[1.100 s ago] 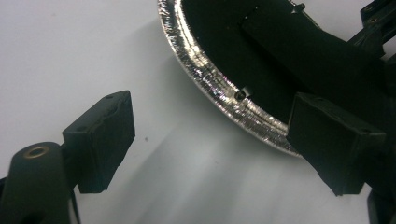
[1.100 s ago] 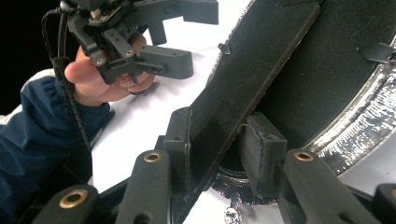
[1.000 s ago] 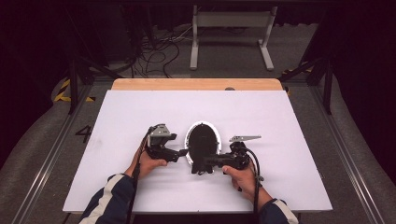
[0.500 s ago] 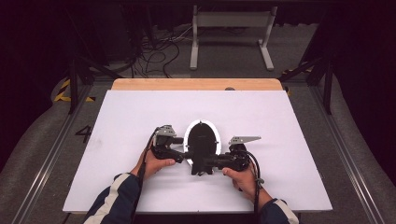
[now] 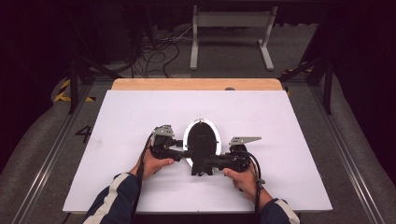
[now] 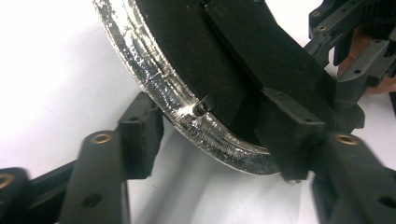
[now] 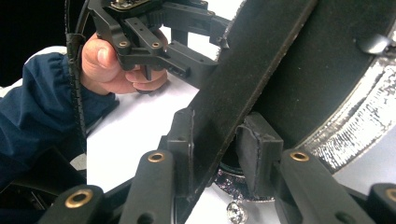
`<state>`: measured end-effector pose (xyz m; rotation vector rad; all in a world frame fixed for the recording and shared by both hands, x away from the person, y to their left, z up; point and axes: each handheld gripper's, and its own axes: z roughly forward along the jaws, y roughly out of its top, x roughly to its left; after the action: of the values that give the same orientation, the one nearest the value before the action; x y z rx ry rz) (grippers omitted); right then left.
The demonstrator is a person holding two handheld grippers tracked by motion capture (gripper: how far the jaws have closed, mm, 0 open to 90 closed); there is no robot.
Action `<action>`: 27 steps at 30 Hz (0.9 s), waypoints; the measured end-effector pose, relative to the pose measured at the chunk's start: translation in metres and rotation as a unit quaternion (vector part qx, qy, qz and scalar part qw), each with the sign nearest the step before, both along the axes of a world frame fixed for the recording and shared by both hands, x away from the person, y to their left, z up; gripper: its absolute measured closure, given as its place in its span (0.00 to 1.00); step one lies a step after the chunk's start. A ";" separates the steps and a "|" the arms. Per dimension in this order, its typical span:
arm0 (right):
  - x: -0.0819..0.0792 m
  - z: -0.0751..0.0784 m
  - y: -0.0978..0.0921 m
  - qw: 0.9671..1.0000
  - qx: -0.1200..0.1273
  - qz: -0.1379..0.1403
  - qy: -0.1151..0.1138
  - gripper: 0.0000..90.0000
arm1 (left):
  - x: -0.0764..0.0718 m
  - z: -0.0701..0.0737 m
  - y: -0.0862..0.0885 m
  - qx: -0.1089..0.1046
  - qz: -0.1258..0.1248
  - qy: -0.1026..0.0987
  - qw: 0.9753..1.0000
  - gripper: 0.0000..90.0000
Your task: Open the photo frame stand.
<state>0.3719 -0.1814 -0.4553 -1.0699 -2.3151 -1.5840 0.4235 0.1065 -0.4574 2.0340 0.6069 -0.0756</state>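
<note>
I have the oval frame (image 5: 201,140) lying back-up near the middle of the white table (image 5: 289,140); my right gripper (image 7: 215,154) is clenched on its black stand flap (image 7: 252,70), while my left gripper (image 6: 210,135) straddles the silvery rim (image 6: 154,88), jaws apart

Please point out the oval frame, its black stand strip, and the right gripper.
oval frame (image 5: 187,135): high view, left part of its silvery rim.
black stand strip (image 7: 252,74): right gripper view, middle of the strip.
right gripper (image 7: 215,144): right gripper view, between its fingertips.

Navy sleeves (image 5: 112,200) with white stripes; black grippers with brass-ringed screw holes (image 7: 156,157).
</note>
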 end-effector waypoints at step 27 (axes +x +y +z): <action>0.003 0.007 -0.005 1.000 0.018 -0.017 0.012 0.85 | -0.013 0.019 -0.002 0.002 0.006 -0.096 0.995 0.68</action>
<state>0.3745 -0.1866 -0.4487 -1.1195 -2.2550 -1.6091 0.4103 0.1047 -0.4386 2.0129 0.4990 0.1276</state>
